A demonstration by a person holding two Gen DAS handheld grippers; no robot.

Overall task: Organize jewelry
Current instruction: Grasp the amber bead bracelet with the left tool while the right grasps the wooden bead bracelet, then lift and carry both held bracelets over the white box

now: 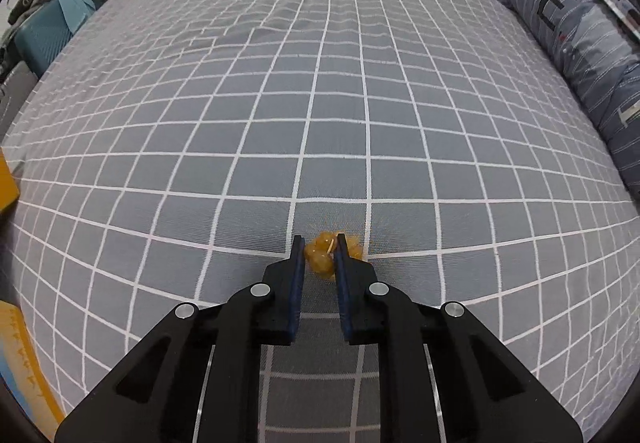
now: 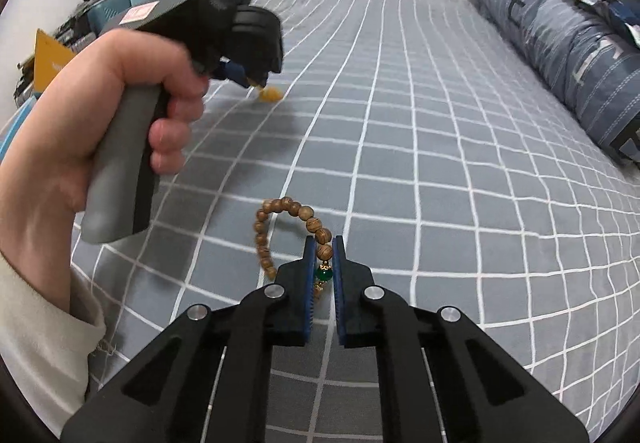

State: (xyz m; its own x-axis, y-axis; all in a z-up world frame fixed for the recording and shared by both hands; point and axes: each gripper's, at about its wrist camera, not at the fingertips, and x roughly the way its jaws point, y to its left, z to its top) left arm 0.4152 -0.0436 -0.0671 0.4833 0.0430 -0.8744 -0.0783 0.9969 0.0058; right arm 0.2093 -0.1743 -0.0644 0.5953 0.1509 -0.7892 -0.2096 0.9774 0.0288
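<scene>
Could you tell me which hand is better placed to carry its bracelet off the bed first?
Probably neither: the left gripper clamps the amber bracelet, the right gripper the wooden bracelet.

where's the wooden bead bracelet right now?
In the right wrist view, the wooden bead bracelet is low and centre, pinched between the right gripper tips above the checked bedsheet, its loop hanging to their left.

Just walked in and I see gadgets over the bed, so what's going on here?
A person is picking jewelry up off the checked bedspread with a handheld claw in each hand. The left claw is shut on a yellow bead bracelet. The right claw is shut on a wooden bead bracelet with a green bead, which hangs from its grip.
</scene>
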